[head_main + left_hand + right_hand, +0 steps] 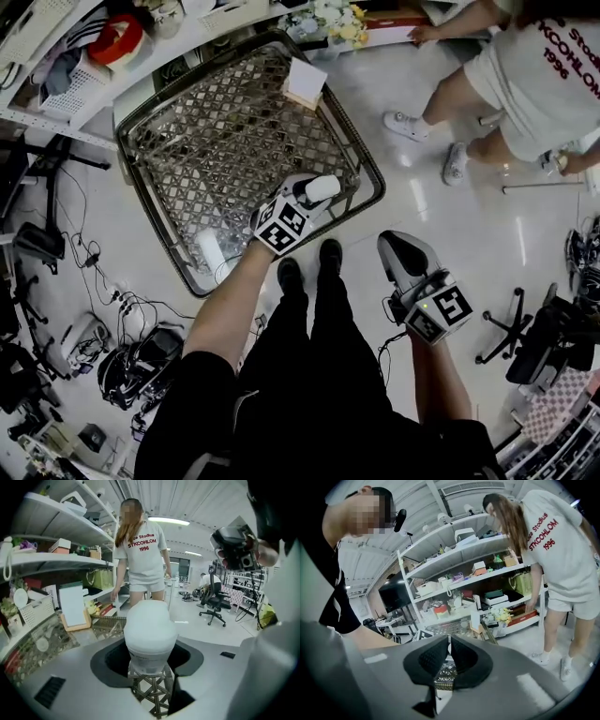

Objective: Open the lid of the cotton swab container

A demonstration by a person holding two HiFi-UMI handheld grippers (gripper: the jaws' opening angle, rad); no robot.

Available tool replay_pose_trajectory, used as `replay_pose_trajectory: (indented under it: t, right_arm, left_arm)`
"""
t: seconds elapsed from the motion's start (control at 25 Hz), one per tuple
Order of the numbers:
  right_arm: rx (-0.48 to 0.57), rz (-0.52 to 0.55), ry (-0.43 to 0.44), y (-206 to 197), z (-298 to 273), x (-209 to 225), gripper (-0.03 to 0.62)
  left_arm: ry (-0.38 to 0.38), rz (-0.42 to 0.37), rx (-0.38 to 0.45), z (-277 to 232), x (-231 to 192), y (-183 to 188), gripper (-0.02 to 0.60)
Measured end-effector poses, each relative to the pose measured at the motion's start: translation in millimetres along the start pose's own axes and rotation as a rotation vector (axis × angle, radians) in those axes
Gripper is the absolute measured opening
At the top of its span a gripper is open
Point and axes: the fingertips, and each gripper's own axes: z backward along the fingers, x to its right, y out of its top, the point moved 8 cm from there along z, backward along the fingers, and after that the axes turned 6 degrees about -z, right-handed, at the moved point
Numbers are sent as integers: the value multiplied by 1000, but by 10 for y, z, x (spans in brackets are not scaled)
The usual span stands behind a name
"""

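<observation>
Nearest, over the pale floor (450, 216) beside the person's black shoes (330, 253), the right gripper (401, 251) has its dark jaws closed almost together with nothing between them. The left gripper (314, 192) reaches over the near corner of the woven brown lattice surface with a metal rim (216, 141). Its jaws stand partly apart and are closed on the lower body of the white plastic cotton swab container with a rounded lid (150, 634). The lid is on and points away from the gripper, with the lattice showing beneath the container. A white cylinder (211, 251) lies on the surface just left of that hand. At the far edge stands a white block in a wooden holder (305, 82). Beyond are white shelves (459, 550) crowded with small goods, where a person in a white T-shirt and shorts (525, 84) bends toward a low shelf.
</observation>
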Motion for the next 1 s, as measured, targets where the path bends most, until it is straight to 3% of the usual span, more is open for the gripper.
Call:
replay_pose_trajectory:
  t: [0.24, 0.44, 0.76, 1.0]
  right_arm:
    - [47, 63, 56, 297, 42, -216, 31]
    - [82, 76, 78, 512, 64, -436, 34]
    - [140, 87, 91, 769, 177, -745, 34]
    - [199, 58, 99, 837, 383, -668, 34]
  left_arm:
    - [-41, -78, 53, 544, 145, 484, 206]
    - [-22, -108, 66, 1059, 158, 812, 206]
    - [-13, -73, 60, 1661, 229, 1019, 206]
    - [-5, -38, 39, 1849, 390, 1118, 206]
